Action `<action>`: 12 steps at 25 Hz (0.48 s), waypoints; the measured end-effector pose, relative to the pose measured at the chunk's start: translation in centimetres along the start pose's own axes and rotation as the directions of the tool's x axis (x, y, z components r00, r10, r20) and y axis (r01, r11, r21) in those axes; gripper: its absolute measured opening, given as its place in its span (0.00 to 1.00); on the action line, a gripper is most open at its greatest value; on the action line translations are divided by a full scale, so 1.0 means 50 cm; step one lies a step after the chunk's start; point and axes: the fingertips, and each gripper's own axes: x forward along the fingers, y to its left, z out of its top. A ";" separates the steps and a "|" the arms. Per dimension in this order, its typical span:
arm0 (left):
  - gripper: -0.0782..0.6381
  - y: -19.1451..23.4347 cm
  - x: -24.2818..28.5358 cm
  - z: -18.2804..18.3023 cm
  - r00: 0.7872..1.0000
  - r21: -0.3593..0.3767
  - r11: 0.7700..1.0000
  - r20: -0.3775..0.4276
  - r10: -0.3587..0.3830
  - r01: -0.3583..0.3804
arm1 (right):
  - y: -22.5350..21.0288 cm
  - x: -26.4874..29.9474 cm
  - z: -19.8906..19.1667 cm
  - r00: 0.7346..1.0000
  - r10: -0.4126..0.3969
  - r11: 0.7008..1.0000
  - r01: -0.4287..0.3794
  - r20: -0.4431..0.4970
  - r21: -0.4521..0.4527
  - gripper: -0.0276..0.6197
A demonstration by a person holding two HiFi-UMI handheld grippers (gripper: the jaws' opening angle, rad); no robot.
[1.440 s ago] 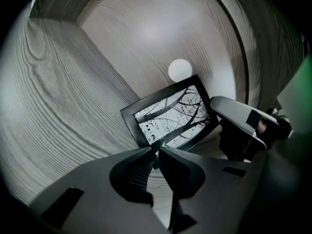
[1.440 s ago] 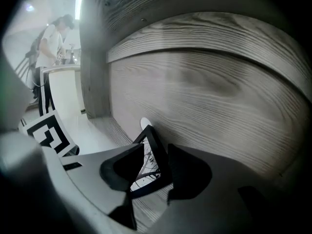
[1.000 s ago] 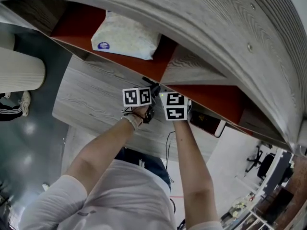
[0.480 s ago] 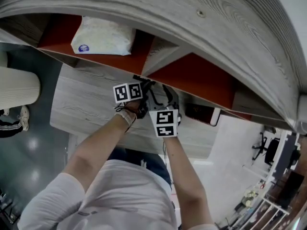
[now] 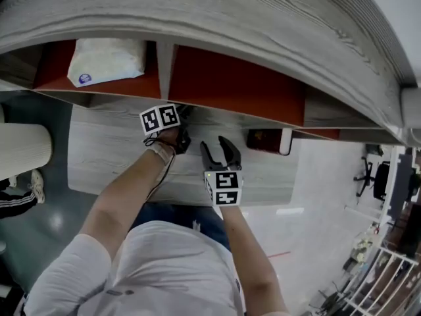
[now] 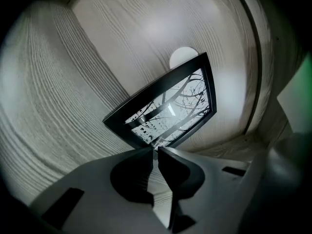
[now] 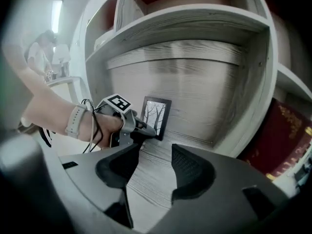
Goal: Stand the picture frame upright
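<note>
The picture frame (image 7: 156,117), black-edged with a bare-tree print, stands upright against the back wall of a wooden shelf compartment; the left gripper view shows it close up and tilted (image 6: 170,106). My left gripper (image 7: 155,134) reaches in from the left, and its jaws (image 6: 156,150) stand nearly together, pinching the frame's lower corner. In the head view the left gripper (image 5: 185,114) points under the shelf, which hides the frame. My right gripper (image 5: 218,151) hangs back over the shelf board, jaws (image 7: 156,147) wide apart and empty.
A white packet (image 5: 105,59) lies in the red-backed compartment at the upper left. A dark red box (image 5: 263,140) stands to the right, past the compartment's side wall (image 7: 265,82). The wooden board (image 5: 112,157) ends near the person. A pale cylinder (image 5: 23,151) stands far left.
My right gripper has drawn back from the frame toward the person. The left gripper has stayed at the frame. The head view has swung, bringing the shelf front more level.
</note>
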 end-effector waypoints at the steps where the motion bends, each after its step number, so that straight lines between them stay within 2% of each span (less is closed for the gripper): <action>1: 0.17 0.000 0.002 0.001 1.000 0.004 1.000 -0.002 0.001 -0.001 | 0.000 -0.008 -0.005 1.000 -0.005 1.000 0.005 -0.001 0.007 0.37; 6: 0.17 -0.003 0.009 0.002 1.000 0.027 1.000 -0.012 0.002 -0.002 | -0.006 -0.028 -0.024 1.000 -0.032 0.999 0.032 0.000 0.039 0.37; 12: 0.17 -0.011 -0.004 -0.010 1.000 0.113 0.994 -0.029 0.004 -0.001 | -0.018 -0.040 -0.039 0.998 -0.063 0.995 0.063 0.000 0.073 0.37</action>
